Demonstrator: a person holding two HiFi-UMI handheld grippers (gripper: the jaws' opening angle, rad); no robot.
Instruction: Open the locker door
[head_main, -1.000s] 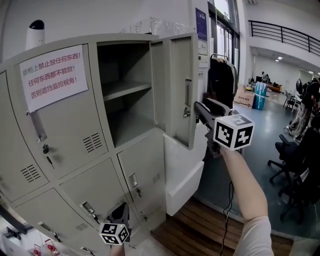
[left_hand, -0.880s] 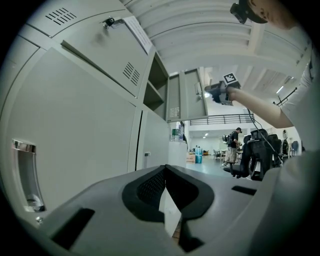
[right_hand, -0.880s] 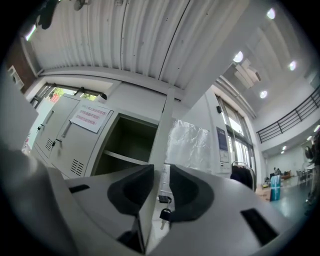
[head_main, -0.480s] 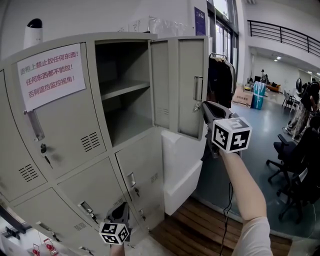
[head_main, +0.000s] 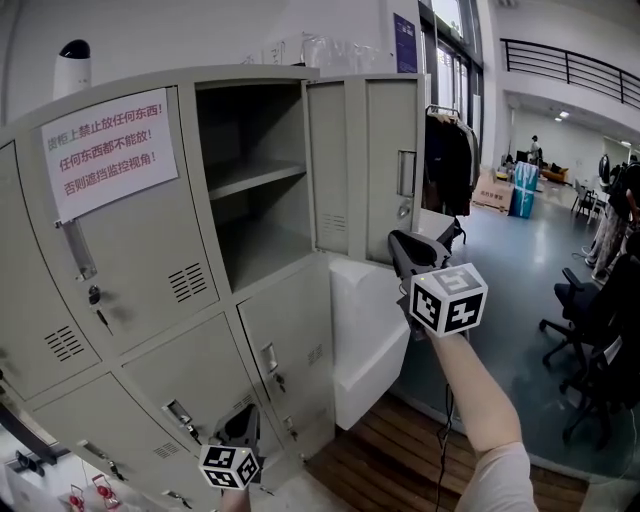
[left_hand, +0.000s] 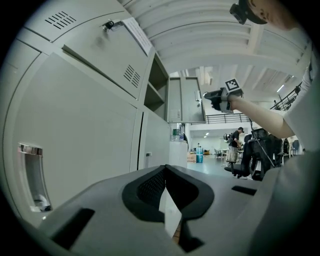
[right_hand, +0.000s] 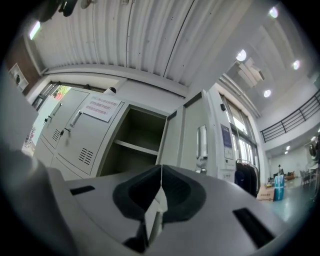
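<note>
One top-row locker door (head_main: 385, 140) stands swung wide open, long axis upright, its handle (head_main: 406, 173) side facing the person. The right gripper (head_main: 398, 243) hangs just below the handle, jaws pressed together and empty. The left gripper (head_main: 240, 425), likewise closed, sits low beside the lower lockers (head_main: 190, 380).

A big open-plan office hall: grey metal lockers (head_main: 150, 300) with a paper notice (head_main: 108, 150) fill the left of the frame, coats (head_main: 447, 165) hang at upper centre, office chairs (head_main: 590, 330) stand at the right edge, a balcony railing (head_main: 570, 65) crosses the upper right.
</note>
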